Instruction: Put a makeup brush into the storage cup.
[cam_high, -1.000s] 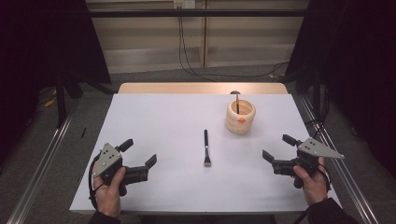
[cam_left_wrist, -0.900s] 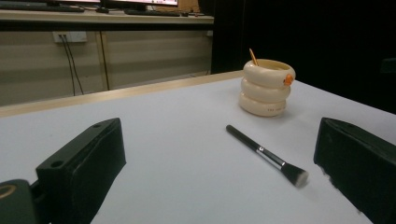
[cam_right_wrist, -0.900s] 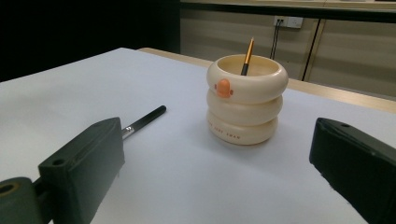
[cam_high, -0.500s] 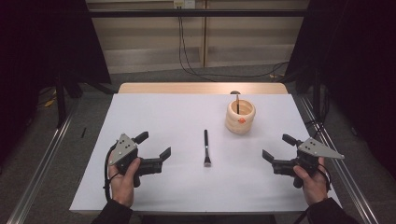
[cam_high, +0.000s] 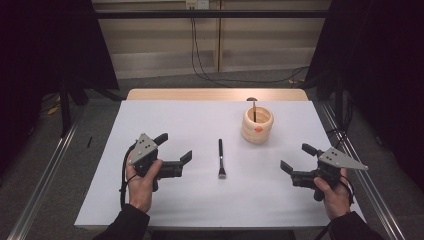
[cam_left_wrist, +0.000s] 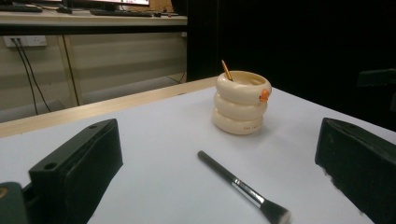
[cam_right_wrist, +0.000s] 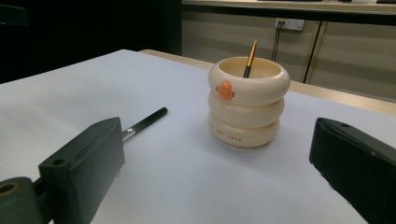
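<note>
Black-handled makeup brush (cam_high: 220, 159) lies flat on the white table (cam_high: 200, 125), near the cream ringed ceramic holder (cam_high: 257, 125) (1 brush already stands inside). Left gripper (cam_high: 176, 152) spread, aimed brushward, likely to grasp. Right gripper (cam_high: 295, 159) spread, idle.

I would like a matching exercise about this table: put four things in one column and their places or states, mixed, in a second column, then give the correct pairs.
Things:
1. makeup brush
2. cream ringed holder
3. left hand-held gripper
4. orange-handled brush

Places or states:
A. stands upright on the white sheet
B. leans inside the holder
C. lies flat at the table's middle
D. open, nearest the lying brush

Pairs: 1-C, 2-A, 3-D, 4-B
</note>
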